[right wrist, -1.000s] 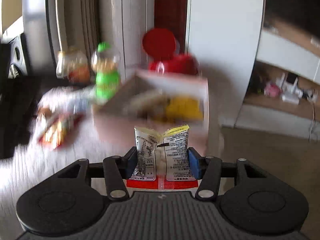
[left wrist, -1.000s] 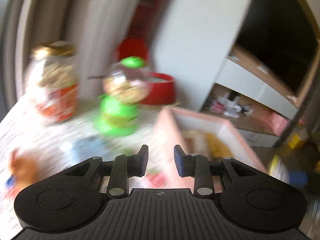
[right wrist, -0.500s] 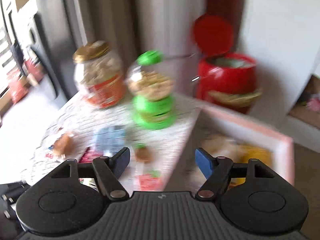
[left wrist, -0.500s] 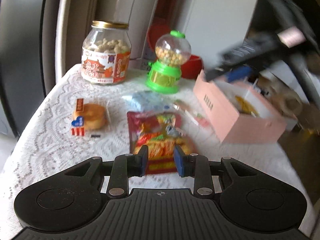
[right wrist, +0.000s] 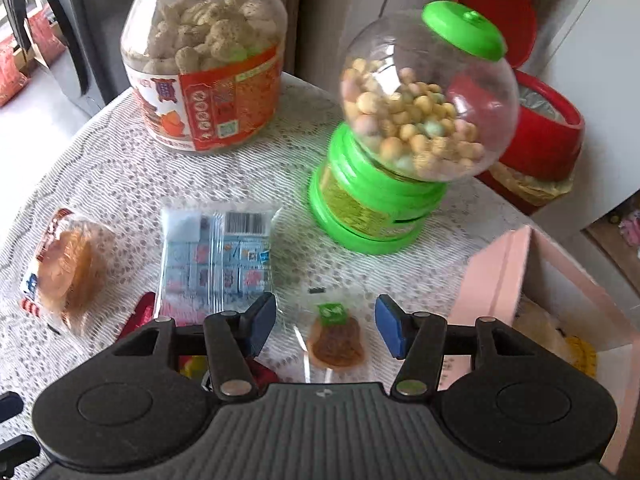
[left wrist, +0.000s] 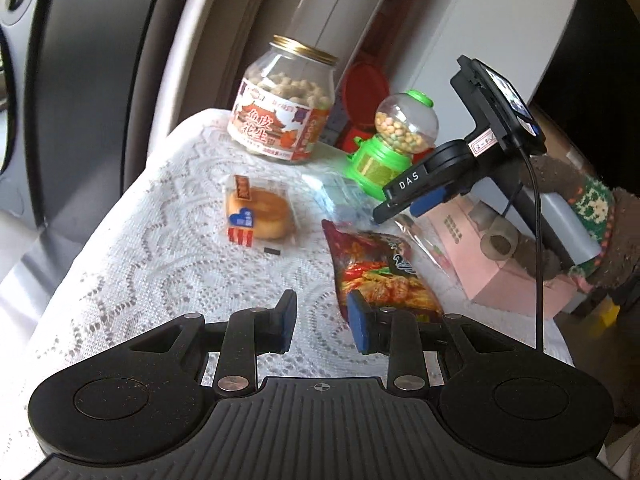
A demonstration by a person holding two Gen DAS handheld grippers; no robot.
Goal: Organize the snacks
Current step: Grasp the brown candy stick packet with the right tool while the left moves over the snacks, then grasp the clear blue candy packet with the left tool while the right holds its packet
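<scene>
Left tongs (left wrist: pixel 322 326): black body, blue pads, pointing forward and somewhat downward. Jaws stand a narrow gap apart with nothing between the pads.

Right tongs (right wrist: pixel 325 328): pitched steeply downward. Jaws stand moderately apart and have just been closing; nothing is gripped, the pads press on nothing. In the left wrist view the right tongs (left wrist: pixel 394 210) enter from the right, tips low and angled to the left. A hand (left wrist: pixel 576 216) in a brown, fuzzy patterned sleeve holds their handle.

Bright daylight, fisheye-bent edges, slight blur
</scene>
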